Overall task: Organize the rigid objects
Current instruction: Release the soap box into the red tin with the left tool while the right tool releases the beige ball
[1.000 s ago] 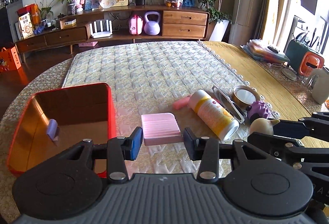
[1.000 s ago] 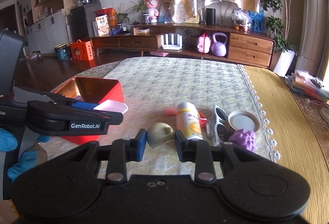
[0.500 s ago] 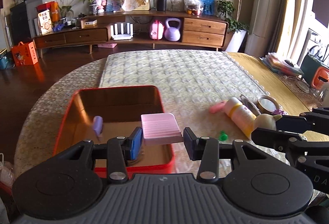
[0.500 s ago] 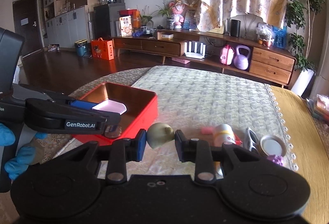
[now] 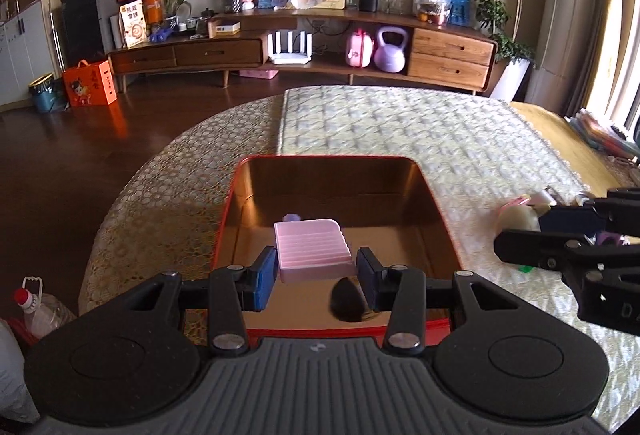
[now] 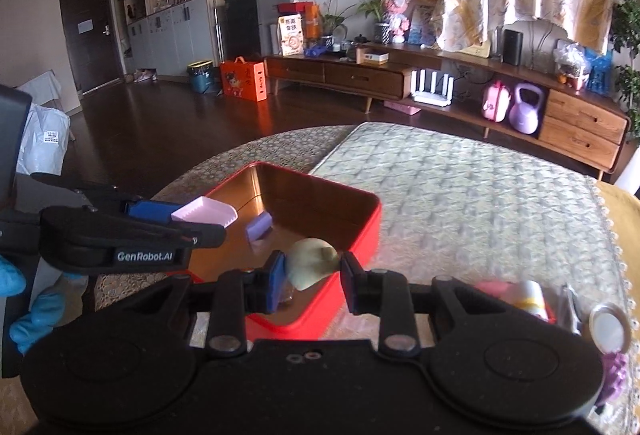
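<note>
A red tin box [image 5: 436, 203] with a copper inside stands on the table; it also shows in the right wrist view [image 6: 360, 231]. My left gripper [image 5: 317, 273] is shut on a pink ridged soap dish [image 5: 312, 249] and holds it over the box. The dish also shows in the right wrist view [image 6: 204, 211]. My right gripper [image 6: 312, 275] is shut on a pale green garlic-shaped toy [image 6: 310, 261] above the box's near right corner. A small purple block [image 6: 259, 227] and a dark round object [image 5: 346, 303] lie in the box.
On the quilted mat [image 6: 460, 195] to the right lie a yellow-white bottle [image 6: 530, 295], a pink item [image 6: 494, 287], a tape roll [image 6: 608, 329] and a purple grape toy [image 6: 612, 375]. The table's left edge drops to dark floor, with a water bottle [image 5: 38, 315].
Both grippers have moved left with their objects. The soap dish now hangs over the box's inside, and the garlic toy has come over the box's corner.
</note>
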The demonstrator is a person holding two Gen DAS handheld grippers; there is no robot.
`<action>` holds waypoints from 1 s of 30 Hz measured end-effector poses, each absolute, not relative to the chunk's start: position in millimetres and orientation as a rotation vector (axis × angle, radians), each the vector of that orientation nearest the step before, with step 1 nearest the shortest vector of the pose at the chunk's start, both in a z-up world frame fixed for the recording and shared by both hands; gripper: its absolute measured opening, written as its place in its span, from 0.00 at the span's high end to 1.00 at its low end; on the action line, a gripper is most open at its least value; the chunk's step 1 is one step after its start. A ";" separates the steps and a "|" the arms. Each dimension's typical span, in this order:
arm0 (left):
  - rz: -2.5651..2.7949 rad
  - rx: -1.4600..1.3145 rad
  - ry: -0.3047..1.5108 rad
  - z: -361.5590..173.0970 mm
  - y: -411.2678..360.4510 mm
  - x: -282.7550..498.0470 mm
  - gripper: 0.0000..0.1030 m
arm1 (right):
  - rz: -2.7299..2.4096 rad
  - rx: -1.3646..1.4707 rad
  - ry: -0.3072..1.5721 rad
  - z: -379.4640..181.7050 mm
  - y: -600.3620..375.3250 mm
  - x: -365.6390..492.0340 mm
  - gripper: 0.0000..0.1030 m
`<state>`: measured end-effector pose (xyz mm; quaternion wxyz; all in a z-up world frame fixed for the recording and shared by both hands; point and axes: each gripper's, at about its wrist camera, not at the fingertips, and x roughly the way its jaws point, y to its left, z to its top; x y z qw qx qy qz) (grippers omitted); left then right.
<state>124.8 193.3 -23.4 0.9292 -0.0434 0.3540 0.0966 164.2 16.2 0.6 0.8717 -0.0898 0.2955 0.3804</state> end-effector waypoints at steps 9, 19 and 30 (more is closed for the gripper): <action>0.220 -0.071 0.776 -44.2 205.0 139.5 0.58 | 0.775 -0.254 0.691 -21.2 62.4 204.1 0.71; 0.225 -0.057 0.815 -65.7 208.4 153.7 0.58 | 0.791 -0.387 0.746 -43.9 97.1 225.4 0.71; 0.220 -0.039 0.839 -79.7 204.4 159.6 0.58 | 0.796 -0.424 0.777 -55.6 106.7 226.6 0.70</action>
